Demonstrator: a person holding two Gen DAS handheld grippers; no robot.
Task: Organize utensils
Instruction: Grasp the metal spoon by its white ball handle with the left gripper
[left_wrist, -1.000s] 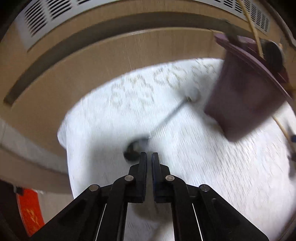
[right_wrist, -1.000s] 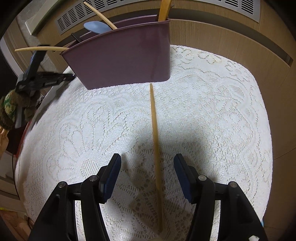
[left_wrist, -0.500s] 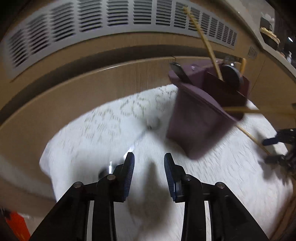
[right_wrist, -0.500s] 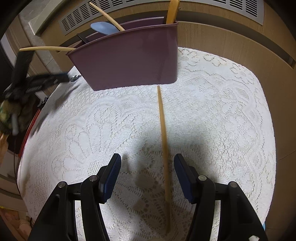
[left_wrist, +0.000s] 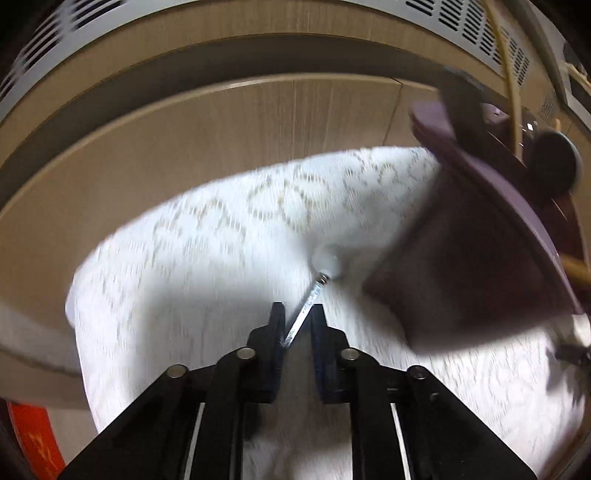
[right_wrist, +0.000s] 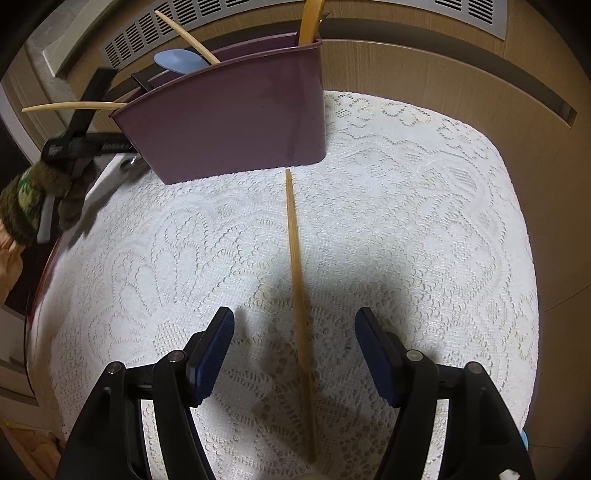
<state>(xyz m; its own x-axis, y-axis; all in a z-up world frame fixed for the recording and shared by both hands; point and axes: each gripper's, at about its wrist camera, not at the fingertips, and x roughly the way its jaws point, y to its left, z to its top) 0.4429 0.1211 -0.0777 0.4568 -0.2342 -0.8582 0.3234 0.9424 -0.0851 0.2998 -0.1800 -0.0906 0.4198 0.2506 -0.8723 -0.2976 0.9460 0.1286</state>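
A thin metal utensil (left_wrist: 309, 302) with a white knob (left_wrist: 327, 261) at its far end lies on the white lace cloth (left_wrist: 207, 266). My left gripper (left_wrist: 298, 314) is closing, and its narrow jaws pinch the stem, which crosses the gap slantwise. Just to the right stands the purple utensil holder (left_wrist: 480, 266), with chopsticks and a dark round utensil in it. In the right wrist view a single wooden chopstick (right_wrist: 295, 251) lies on the cloth, pointing at the holder (right_wrist: 236, 125). My right gripper (right_wrist: 293, 325) straddles it, jaws opening, pads clear of it.
The holder also carries a blue spoon (right_wrist: 177, 61) and a wooden handle (right_wrist: 310, 22). A wooden wall (left_wrist: 229, 133) with a vent grille curves behind the table. A hand in a camouflage glove (right_wrist: 26, 199) shows at the far left. The cloth's edges fall off left and right.
The left jaws opened, moved onto the metal stem and narrowed around it. The right jaws spread a little wider; the chopstick stayed where it lay.
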